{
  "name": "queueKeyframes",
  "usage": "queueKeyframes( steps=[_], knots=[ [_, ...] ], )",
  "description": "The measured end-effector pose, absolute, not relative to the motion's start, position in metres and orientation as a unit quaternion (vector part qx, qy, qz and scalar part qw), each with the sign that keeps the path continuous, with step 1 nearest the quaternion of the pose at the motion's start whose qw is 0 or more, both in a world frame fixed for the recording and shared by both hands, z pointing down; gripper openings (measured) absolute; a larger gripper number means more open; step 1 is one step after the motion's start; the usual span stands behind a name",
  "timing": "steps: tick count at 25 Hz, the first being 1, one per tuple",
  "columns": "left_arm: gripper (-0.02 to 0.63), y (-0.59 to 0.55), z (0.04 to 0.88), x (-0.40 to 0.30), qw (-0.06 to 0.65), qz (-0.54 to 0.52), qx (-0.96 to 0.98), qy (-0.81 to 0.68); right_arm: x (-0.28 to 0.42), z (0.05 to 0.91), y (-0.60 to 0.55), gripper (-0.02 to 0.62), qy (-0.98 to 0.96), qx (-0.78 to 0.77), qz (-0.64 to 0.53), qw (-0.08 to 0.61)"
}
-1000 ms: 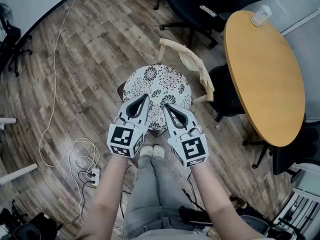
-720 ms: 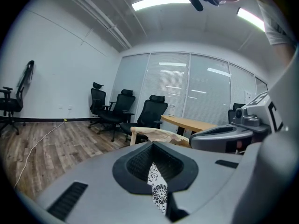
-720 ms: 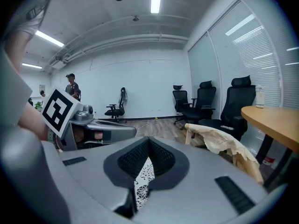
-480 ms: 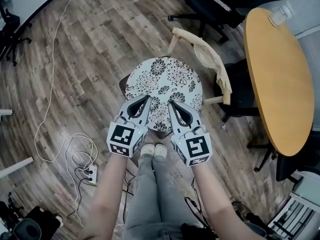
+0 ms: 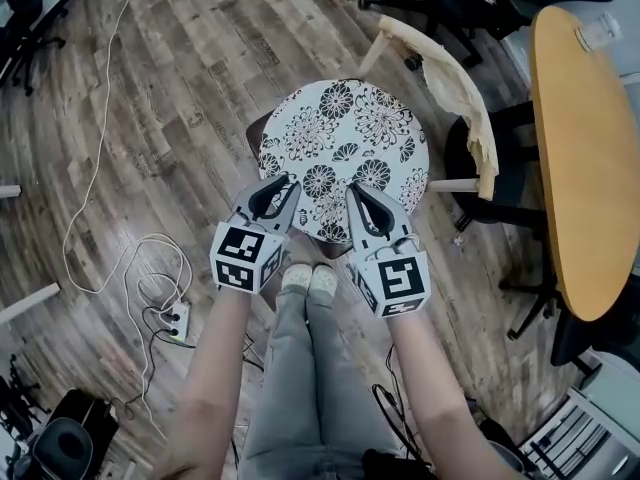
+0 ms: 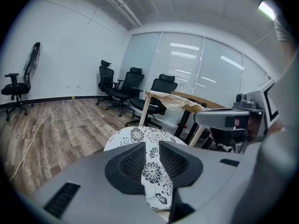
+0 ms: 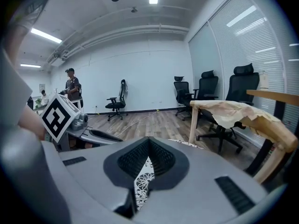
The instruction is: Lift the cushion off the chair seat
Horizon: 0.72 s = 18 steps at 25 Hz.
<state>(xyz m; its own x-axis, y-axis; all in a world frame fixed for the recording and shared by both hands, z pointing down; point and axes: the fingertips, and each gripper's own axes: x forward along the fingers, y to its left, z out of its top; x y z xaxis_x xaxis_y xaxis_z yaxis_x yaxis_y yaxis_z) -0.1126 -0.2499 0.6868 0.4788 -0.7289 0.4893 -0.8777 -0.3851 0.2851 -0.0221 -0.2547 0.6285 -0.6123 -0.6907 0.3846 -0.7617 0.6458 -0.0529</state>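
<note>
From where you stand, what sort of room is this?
Most likely an office meeting room: black swivel office chairs stand along a glass partition wall with blinds, and a round orange-topped table sits on the wood-plank floor.

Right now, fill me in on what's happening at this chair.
A person stands over a chair with a two-jaw gripper in each hand. Both grippers point at the near edge of the round floral cushion, which lies on the seat, not yet lifted. The left gripper has just been opening its jaws; they stand slightly apart and clamp nothing. The right gripper has its jaws together. Neither holds the cushion.
</note>
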Motion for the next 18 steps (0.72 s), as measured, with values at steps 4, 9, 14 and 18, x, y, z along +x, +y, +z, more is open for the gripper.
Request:
queueKeyframes(
  steps=[4, 9, 14, 18],
  knots=[
    [0.142, -0.247, 0.709, -0.125, 0.29, 0.143, 0.803, -0.5, -0.031, 0.644, -0.254, 0.025, -0.893, 0.399, 0.118, 0.17],
    [0.202, -0.25, 0.741, -0.146, 0.343, 0.117, 0.773, -0.521, -0.039, 0.665, -0.25, 0.025, -0.895, 0.386, 0.13, 0.18],
    [0.235, -0.245, 0.777, -0.158, 0.394, 0.121, 0.746, -0.523, -0.043, 0.683, -0.246, 0.025, -0.894, 0.381, 0.145, 0.186],
    [0.235, -0.236, 0.806, -0.159, 0.439, 0.114, 0.723, -0.521, -0.044, 0.694, -0.244, 0.025, -0.894, 0.375, 0.151, 0.195]
  ],
)
